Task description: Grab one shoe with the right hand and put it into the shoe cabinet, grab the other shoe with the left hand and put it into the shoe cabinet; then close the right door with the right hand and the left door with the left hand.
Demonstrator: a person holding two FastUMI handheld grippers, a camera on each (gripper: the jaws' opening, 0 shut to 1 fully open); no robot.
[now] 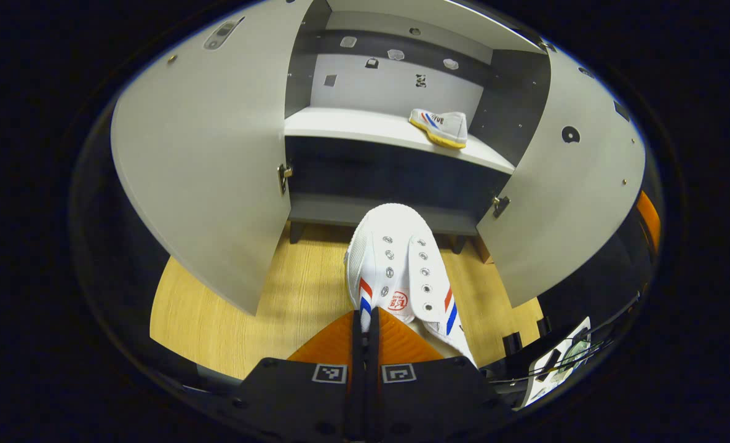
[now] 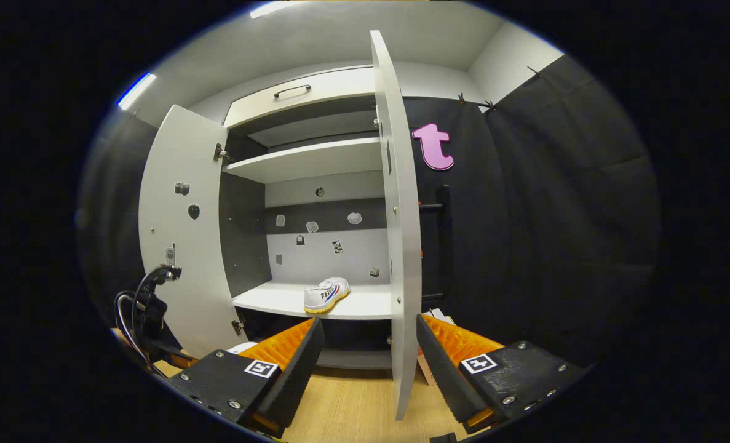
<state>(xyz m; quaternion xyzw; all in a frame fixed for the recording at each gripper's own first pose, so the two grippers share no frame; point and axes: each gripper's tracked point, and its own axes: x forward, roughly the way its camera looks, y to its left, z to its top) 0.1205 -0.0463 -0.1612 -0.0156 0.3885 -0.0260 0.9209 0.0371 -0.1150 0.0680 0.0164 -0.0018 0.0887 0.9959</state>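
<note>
My left gripper (image 1: 365,323) has its fingers pressed nearly together, pinching the collar edge of a white canvas shoe (image 1: 398,271); the shoe points toes-forward toward the shoe cabinet (image 1: 401,37), hanging above the wood-grain floor (image 1: 248,320) in front of the cabinet's low base. The shoe carries red and blue diagonal stripes on each side, metal eyelets with no laces, and a round red stamp on the tongue that I cannot read. Beyond it, in the left gripper view, the left door (image 1: 205,160) and right door (image 1: 561,184) both stand swung wide, hinges showing at their inner edges. The second shoe (image 1: 440,127) lies on the pale shelf (image 1: 352,126), toward its right end, heel side facing me, yellow sole down; blue lettering on its side is too small to make out. My right gripper (image 2: 368,354) is released, fingers spread wide, and the thin leading edge of the right door (image 2: 401,246) stands upright between them, touching neither as far as I can tell. Past that edge, in the right gripper view, the second shoe (image 2: 326,295) rests on the shelf (image 2: 272,300), with an upper shelf (image 2: 303,160) and a drawer front with a dark handle (image 2: 291,91) above. Small stickers dot the cabinet's back panel. The left door (image 2: 180,246) stands open at left, with the other gripper's cables (image 2: 140,307) just before it.
</note>
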